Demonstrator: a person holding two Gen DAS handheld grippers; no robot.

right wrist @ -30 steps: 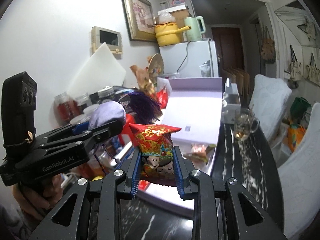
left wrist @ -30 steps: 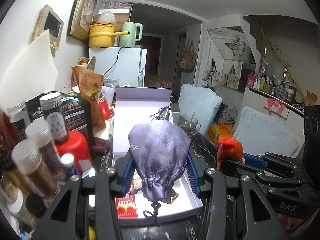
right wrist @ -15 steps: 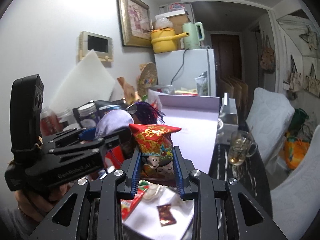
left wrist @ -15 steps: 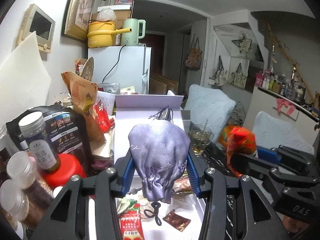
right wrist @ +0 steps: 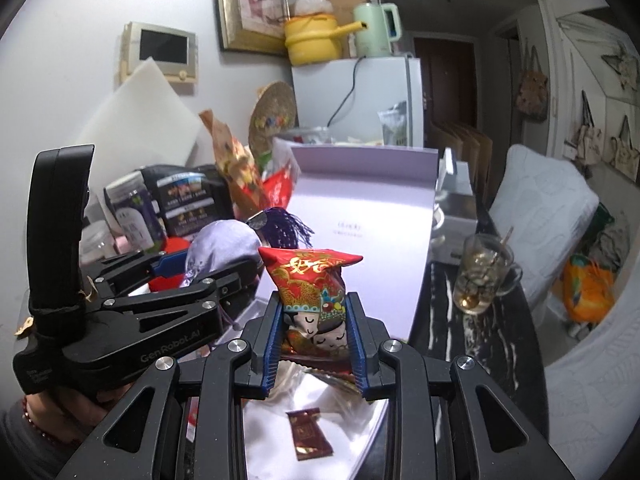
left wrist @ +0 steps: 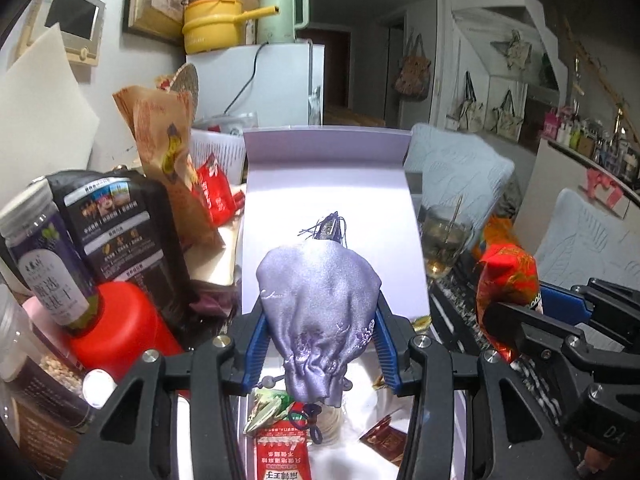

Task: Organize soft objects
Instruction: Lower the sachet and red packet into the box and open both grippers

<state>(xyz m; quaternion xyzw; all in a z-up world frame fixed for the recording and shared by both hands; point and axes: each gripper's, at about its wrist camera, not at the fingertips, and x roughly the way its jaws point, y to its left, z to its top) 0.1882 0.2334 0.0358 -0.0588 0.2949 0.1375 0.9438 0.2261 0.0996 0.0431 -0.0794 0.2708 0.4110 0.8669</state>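
- Cluttered tabletop [right wrist: 452, 312] bears an open white box [left wrist: 332, 184].
- Left gripper [left wrist: 320, 344]: fingers clamp a purple pouch [left wrist: 320, 312].
- Right gripper [right wrist: 316, 340]: fingers pinch a red packet [right wrist: 312, 280]; only its view shows the hand [right wrist: 80, 404] holding the left gripper.

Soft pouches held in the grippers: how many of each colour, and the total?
Lilac drawstring pouch, in the left gripper: 1
Red printed pouch, in the right gripper: 1
Total: 2
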